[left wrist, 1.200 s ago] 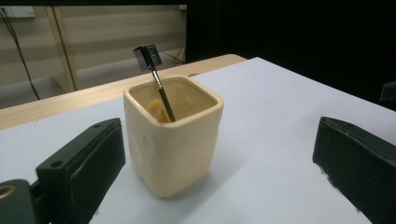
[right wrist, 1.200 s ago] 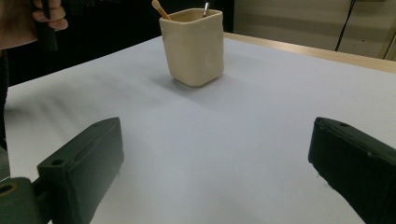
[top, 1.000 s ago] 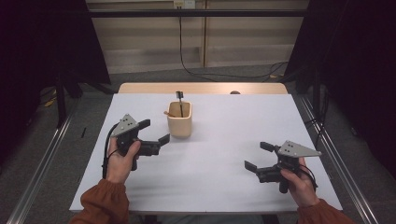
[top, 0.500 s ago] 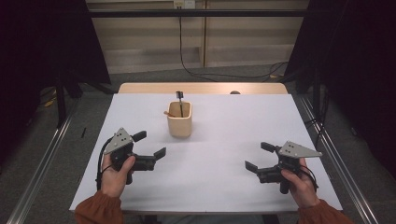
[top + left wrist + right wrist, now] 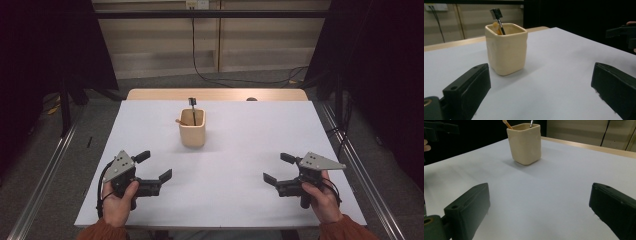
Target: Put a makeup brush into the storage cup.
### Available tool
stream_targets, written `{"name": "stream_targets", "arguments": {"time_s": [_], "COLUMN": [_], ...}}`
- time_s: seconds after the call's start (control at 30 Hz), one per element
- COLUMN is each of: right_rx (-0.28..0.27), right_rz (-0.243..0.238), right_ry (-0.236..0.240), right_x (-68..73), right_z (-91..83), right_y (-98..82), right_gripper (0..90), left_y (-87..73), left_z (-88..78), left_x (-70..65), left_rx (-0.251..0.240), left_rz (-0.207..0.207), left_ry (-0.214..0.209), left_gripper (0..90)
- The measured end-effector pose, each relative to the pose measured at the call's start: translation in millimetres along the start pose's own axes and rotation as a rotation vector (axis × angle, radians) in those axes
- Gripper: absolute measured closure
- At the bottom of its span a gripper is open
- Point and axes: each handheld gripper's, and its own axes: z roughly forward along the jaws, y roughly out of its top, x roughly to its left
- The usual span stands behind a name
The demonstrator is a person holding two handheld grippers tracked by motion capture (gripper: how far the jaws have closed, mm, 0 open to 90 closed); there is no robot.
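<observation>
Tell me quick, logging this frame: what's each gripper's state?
Left gripper: open, holding nothing.
Right gripper: open, holding nothing.

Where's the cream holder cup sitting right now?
In the high view the cream cup stands upright on the white table, just left of centre toward the far edge, ahead of both open grippers and nearer the left gripper than the right gripper.

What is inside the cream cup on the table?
The cream cup holds a dark-handled tool with a square black tip and a light wooden stick. Their lower ends are hidden by the cup's wall.
</observation>
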Motion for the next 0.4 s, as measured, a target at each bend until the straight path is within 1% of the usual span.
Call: {"name": "stream_targets", "arguments": {"time_s": [0.07, 0.1, 0.13, 0.17, 0.2, 0.27, 0.33, 0.37, 0.4], "right_rx": [0.000, 0.000, 0.000, 0.003, 0.005, 0.007, 0.005, 0.004, 0.004], "right_rz": [0.004, 0.002, 0.000, -0.004, -0.007, -0.009, -0.008, -0.007, -0.006], "right_ry": [-0.003, -0.001, 0.001, 0.001, 0.002, 0.003, 0.003, 0.002, 0.000], "right_x": [-0.4, -0.3, 0.0, 0.3, 0.6, 0.6, 0.1, -0.1, -0.4], "right_z": [0.3, 0.8, 1.4, 1.8, 2.0, 2.3, 2.1, 2.0, 2.1], "right_y": [0.0, 0.1, 0.0, -0.2, -0.4, -0.5, -0.4, -0.3, -0.3], "right_gripper": [2.6, 2.6, 2.6, 2.6, 2.5, 2.5, 2.5, 2.5, 2.5], "left_y": [-1.1, -1.2, -1.1, -1.3, -1.1, -1.1, -1.9, -2.4, -2.7], "left_z": [1.9, 2.8, 2.1, 1.2, 0.4, -1.2, -1.2, -1.1, -1.0], "left_x": [0.2, 0.3, 0.4, 0.9, 2.2, 3.7, 4.5, 3.8, 3.8], "left_rx": [0.002, 0.005, 0.000, -0.015, -0.014, -0.021, -0.018, -0.017, -0.014], "left_rz": [0.002, 0.003, 0.014, 0.005, -0.008, -0.010, -0.025, -0.019, -0.013], "left_ry": [0.008, 0.004, 0.005, 0.002, 0.001, 0.017, 0.012, 0.019, 0.014], "left_gripper": [2.4, 2.4, 2.5, 2.5, 2.4, 2.4, 2.2, 2.3, 2.3]}}
